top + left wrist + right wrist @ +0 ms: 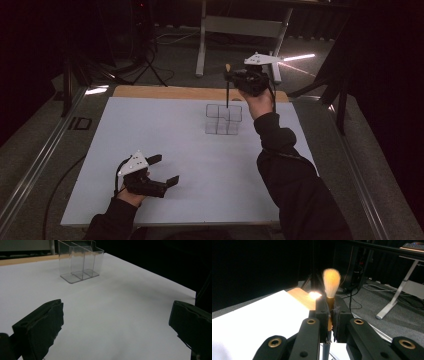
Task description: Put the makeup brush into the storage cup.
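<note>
A clear plastic organizer (223,119) with several compartments stands on the white sheet (165,135) toward the back; it also appears far ahead in the left gripper view (80,261). My right gripper (231,79) hovers above it, shut on a brush (228,87) that hangs upright, bristles (331,282) up and dark handle pointing down toward the organizer. The right gripper view has the jaws (331,312) clamped on the brush's golden ferrule. My left gripper (165,171) rests near the front left of the sheet, open, nothing between its fingers (40,326).
A wooden board edge (195,93) runs behind the white sheet. A white table frame (240,30) and cables lie on the floor beyond. Metal rails (45,155) flank the table's left side.
</note>
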The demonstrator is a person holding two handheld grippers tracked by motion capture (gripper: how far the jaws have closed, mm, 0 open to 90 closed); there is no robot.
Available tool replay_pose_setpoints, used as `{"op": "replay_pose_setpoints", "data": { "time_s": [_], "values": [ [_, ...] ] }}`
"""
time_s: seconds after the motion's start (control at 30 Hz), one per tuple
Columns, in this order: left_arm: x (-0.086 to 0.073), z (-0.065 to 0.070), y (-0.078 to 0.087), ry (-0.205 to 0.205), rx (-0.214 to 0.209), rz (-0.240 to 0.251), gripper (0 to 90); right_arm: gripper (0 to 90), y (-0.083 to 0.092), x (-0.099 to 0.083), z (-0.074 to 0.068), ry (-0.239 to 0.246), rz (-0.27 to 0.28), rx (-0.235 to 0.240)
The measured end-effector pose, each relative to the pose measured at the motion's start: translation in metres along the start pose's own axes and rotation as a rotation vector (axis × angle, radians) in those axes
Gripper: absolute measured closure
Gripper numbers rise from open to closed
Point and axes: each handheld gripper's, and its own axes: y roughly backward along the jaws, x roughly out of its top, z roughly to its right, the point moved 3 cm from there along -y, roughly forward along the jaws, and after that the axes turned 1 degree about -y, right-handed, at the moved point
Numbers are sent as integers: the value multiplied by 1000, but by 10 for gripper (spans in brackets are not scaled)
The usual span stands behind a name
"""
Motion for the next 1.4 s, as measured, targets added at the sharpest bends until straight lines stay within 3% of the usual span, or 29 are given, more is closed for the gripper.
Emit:
{"op": "replay_pose_setpoints", "data": {
  "time_s": [0.5,0.73,1.17,1.4],
  "values": [
    [1,0,3,11,-1,19,0,843,-27,-24,5,-6,-31,-25],
    [1,1,2,17,-13,19,0,843,-38,-41,6,-32,-52,-24],
    [1,1,2,18,-19,17,0,842,-44,-66,13,-93,-66,-40],
    [2,2,4,16,-13,23,0,842,-46,-76,14,-100,-80,-51]
  ]
}}
